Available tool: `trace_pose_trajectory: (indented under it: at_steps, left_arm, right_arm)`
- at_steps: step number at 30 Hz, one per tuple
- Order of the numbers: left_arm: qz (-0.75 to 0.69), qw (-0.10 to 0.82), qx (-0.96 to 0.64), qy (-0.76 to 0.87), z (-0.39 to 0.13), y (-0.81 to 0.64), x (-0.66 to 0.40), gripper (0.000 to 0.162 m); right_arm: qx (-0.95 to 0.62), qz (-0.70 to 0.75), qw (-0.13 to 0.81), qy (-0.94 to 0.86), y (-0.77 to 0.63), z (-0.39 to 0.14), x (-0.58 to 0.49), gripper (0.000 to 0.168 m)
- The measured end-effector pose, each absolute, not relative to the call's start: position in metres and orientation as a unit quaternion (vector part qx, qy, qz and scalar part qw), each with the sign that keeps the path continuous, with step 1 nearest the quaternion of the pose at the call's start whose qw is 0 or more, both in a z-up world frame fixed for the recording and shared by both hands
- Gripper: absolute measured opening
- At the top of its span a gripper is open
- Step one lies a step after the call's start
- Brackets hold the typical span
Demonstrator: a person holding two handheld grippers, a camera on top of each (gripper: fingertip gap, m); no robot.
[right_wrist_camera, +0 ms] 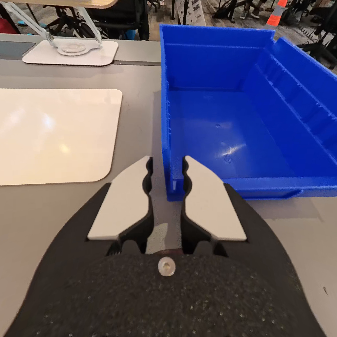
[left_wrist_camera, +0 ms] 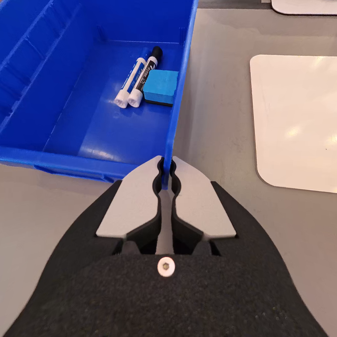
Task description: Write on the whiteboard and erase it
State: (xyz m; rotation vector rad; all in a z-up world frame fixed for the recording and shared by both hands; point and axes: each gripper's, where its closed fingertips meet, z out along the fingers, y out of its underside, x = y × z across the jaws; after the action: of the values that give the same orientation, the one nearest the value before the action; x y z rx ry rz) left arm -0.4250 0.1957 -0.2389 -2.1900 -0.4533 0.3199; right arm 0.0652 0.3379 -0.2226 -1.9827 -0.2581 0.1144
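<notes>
Left wrist view: I see my left claw (left_wrist_camera: pixel 166 160) pinching the right side wall of the blue bin (left_wrist_camera: pixel 54 73) at its near corner, one finger inside the wall and one outside, both pressed against the plastic. The bin stands on the grey bench (left_wrist_camera: pixel 215 109). On the bin floor, well up from the claw and against that same right wall, lies a light blue eraser (left_wrist_camera: pixel 160 86) with a dark underside. Just left of the eraser, touching it, lies a marker with a black cap (left_wrist_camera: pixel 145 76), and a marker with a blue cap (left_wrist_camera: pixel 131 80) lies alongside that one, the two in parallel with their caps toward the far end of the bin. Right of the bin, apart from it, the whiteboard (left_wrist_camera: pixel 295 124) lies flat on the bench with its surface blank. Beyond the whiteboard, at the top edge of this view, a corner of a white base plate (left_wrist_camera: pixel 302 7) shows.

Right wrist view: my right claw (right_wrist_camera: pixel 167 160) is spread, holding nothing. The near left corner of the bin (right_wrist_camera: pixel 255 127) sits between its fingers, which do not touch it. From here the bin's floor looks bare; the near wall may hide part of it. The whiteboard (right_wrist_camera: pixel 54 135) lies to the left of the bin, blank and glossy. Farther back from the whiteboard, a white stand (right_wrist_camera: pixel 71 51) rests on the bench (right_wrist_camera: pixel 138 82). Behind the bin I see chairs and an orange cone (right_wrist_camera: pixel 275 16) on the floor.
</notes>
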Motion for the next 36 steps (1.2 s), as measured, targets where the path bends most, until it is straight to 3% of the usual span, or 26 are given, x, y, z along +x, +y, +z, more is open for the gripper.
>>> trace_pose_trajectory:
  at_steps: [9,12,15,19,23,27,36]
  left_arm:
    - [0.111,0.439,-0.873,-0.18,-0.236,0.194,-0.422,0.009]
    - [0.05,0.462,-0.868,-0.178,-0.216,0.184,-0.405,0.064]
    - [-0.012,0.504,-0.856,-0.117,-0.178,0.168,-0.381,0.077]
    - [-0.097,0.544,-0.833,-0.026,-0.151,0.139,-0.359,0.081]
    - [-0.073,0.547,-0.832,-0.055,-0.181,0.124,-0.379,0.079]
    - [-0.027,0.555,-0.83,-0.049,-0.203,0.116,-0.377,0.065]
    - [-0.003,0.528,-0.849,0.001,-0.219,0.116,-0.353,0.063]
  right_arm:
    - [-0.781,0.07,0.606,-0.138,0.315,-0.169,0.062,0.04]
    - [-0.765,0.13,0.599,-0.197,0.301,-0.148,0.036,0.045]
    - [-0.771,0.181,0.57,-0.22,0.291,-0.138,0.026,0.052]
    - [-0.767,0.202,0.569,-0.22,0.284,-0.134,0.039,0.056]
    - [-0.793,0.147,0.56,-0.193,0.282,-0.175,0.068,0.064]
    - [-0.802,0.171,0.544,-0.178,0.267,-0.203,0.073,0.066]
    - [-0.798,0.168,0.542,-0.201,0.258,-0.21,0.077,0.063]
